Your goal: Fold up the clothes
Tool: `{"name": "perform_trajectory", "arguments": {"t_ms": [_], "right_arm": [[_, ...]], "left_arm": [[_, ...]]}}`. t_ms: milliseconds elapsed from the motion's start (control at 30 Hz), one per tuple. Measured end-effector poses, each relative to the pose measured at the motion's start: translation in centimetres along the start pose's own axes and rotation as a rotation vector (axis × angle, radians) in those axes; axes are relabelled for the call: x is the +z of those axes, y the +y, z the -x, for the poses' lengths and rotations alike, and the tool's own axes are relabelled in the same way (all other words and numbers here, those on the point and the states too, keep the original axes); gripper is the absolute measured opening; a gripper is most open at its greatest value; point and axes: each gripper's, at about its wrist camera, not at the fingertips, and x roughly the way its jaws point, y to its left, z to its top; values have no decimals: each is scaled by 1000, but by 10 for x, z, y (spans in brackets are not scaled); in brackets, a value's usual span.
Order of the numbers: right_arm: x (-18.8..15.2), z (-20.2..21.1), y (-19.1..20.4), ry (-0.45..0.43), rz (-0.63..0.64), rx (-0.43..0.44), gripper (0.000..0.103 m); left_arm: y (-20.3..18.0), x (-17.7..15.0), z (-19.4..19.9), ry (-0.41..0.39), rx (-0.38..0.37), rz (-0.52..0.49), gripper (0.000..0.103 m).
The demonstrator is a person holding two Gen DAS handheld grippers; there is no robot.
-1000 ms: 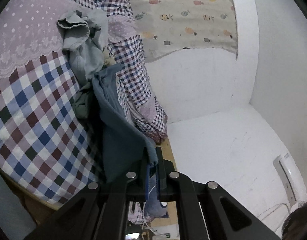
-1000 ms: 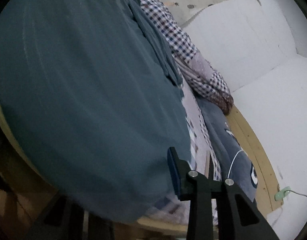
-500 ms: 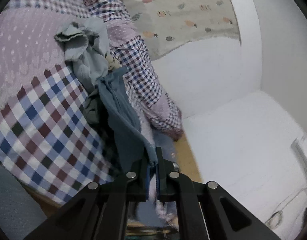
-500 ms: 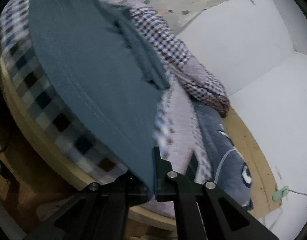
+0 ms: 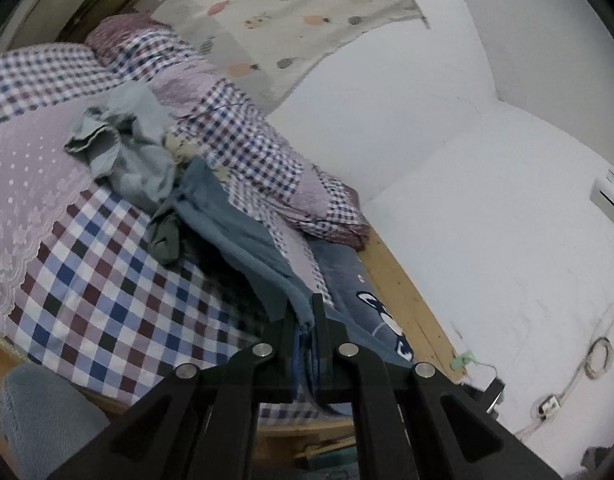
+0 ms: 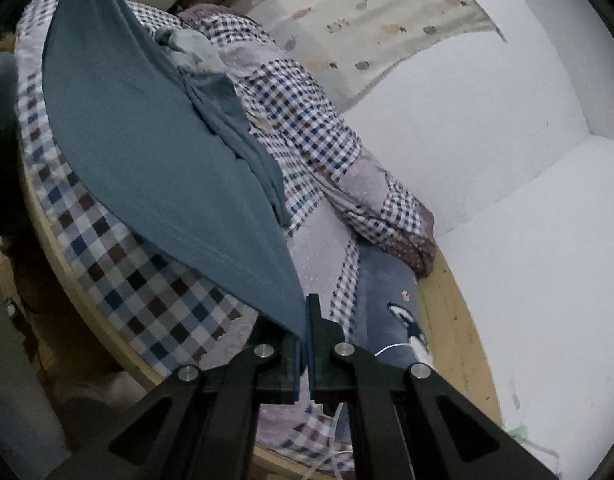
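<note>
Both claws, the left gripper (image 5: 305, 322) and the right gripper (image 6: 305, 328), pinch the blue shirt (image 6: 147, 132) up over the bed (image 5: 107, 280), so it looks ready to lay flat.

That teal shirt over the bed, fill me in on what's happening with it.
A person holds a tool in each hand, both shut on the teal shirt. The left tool pinches one edge, the right tool another, so the shirt hangs stretched above the checked bedspread. Other crumpled clothes lie unfolded on the bed.
</note>
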Motion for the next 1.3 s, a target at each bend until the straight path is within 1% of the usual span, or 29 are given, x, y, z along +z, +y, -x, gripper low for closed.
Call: {"name": "perform_trajectory", "arguments": {"t_ms": [167,200,433,700,800,900,967,1000,1067,1200,1300], "right_arm": [[4,46,-29,-41,-15,50,0],[3,47,-36,-49,-10,57,0],[6,100,-49,-79,28,131,0],[12,165,-67,-162,57,112,0],[12,196,-84,-199,46,94,0],[9,225,-101,-258,12,75,0],[7,239,-110,-299,-19,82,0],[7,241,-112,-310,-29,101,0],[7,239,-111,-314,-36,133,0],[10,201,-99,-246,-25,185,0],[11,169,-92,-197,-23,217,0]], "left_arm": [[-30,-1,29,-4,-32,-50,2],[-36,-1,36,-9,-36,-61,2],[-73,-2,83,-49,-101,-134,2],[-113,-9,133,-84,-178,-227,2],[-131,-9,154,-117,-247,-278,2],[-145,-9,170,-144,-313,-317,2],[-144,-7,165,-127,-291,-312,2],[-143,-6,161,-118,-279,-308,2],[-133,-1,147,-95,-245,-262,2],[-106,14,114,-48,-172,-133,2],[-85,29,94,-27,-149,-59,2]]}}
